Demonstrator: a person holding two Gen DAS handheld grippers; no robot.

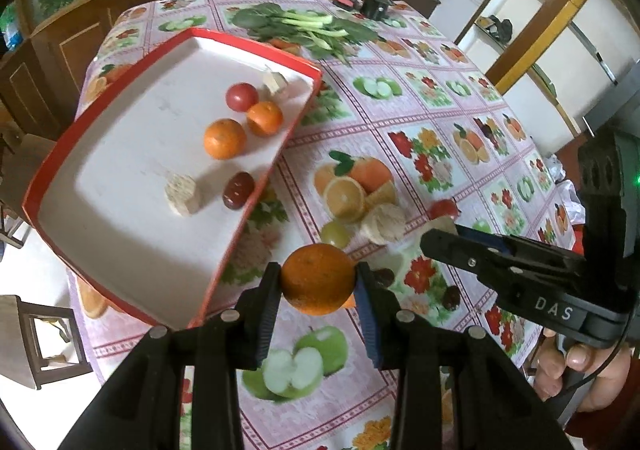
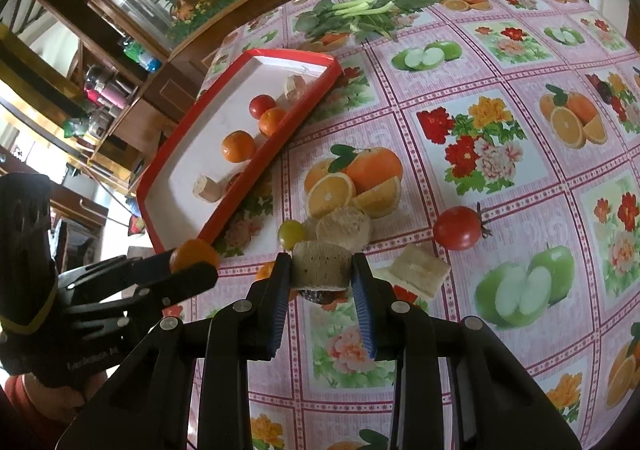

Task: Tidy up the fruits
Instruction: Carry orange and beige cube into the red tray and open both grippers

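While my left tongs (image 1: 318, 282) pinch an orange (image 1: 317, 278) and my right tongs (image 2: 322, 270) a pale chunk (image 2: 321, 265), either could slip short of the red tray (image 1: 256, 193).

White letters "DAS" stand on the right gripper's (image 1: 440, 240) black body; other print is unreadable
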